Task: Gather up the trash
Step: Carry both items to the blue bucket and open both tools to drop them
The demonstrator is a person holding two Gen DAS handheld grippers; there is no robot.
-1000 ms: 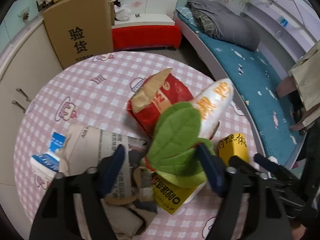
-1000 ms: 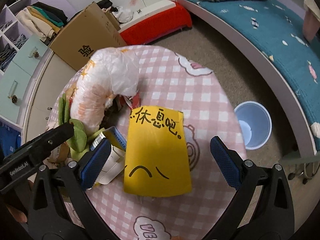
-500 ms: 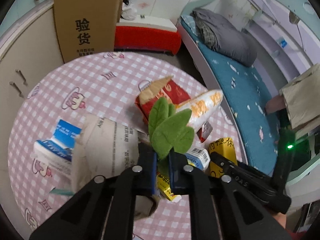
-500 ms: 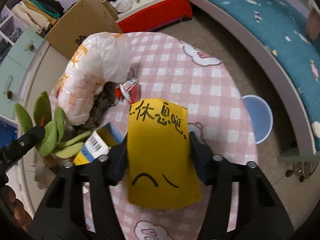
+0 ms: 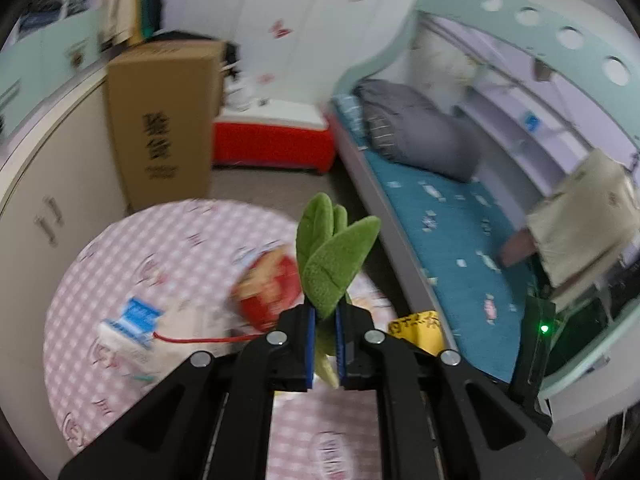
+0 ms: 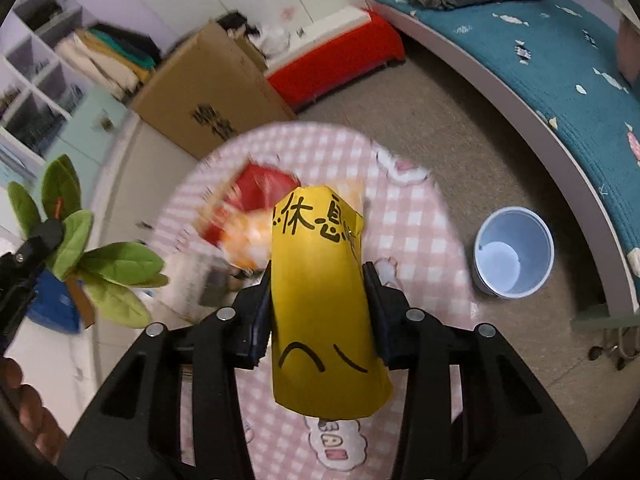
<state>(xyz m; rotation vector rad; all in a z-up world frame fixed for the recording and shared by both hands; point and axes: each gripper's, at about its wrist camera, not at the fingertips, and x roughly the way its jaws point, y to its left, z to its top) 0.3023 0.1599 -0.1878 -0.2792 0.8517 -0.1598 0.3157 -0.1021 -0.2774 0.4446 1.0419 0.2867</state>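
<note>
My left gripper [image 5: 324, 320] is shut on a green felt leaf bunch [image 5: 334, 256] and holds it well above the round pink checked table [image 5: 168, 240]. The leaf bunch also shows at the left of the right wrist view [image 6: 100, 264]. My right gripper [image 6: 320, 280] is shut on a yellow paper box with black writing [image 6: 320, 312], lifted above the table [image 6: 416, 248]. A red snack bag [image 5: 272, 292], a blue-and-white carton [image 5: 134, 320] and newspaper [image 5: 192, 332] lie on the table. An orange-and-white bag [image 6: 248, 236] lies beside the red bag [image 6: 256, 192].
A pale blue bin [image 6: 512, 252] stands on the floor right of the table. A tall cardboard box [image 5: 160, 124] and a red bench [image 5: 272, 144] stand behind the table. A bed with a teal cover [image 5: 452, 216] runs along the right.
Both grippers have risen from the table with their objects. The leaf bunch has left the trash pile. The yellow box is squeezed narrower between the right fingers.
</note>
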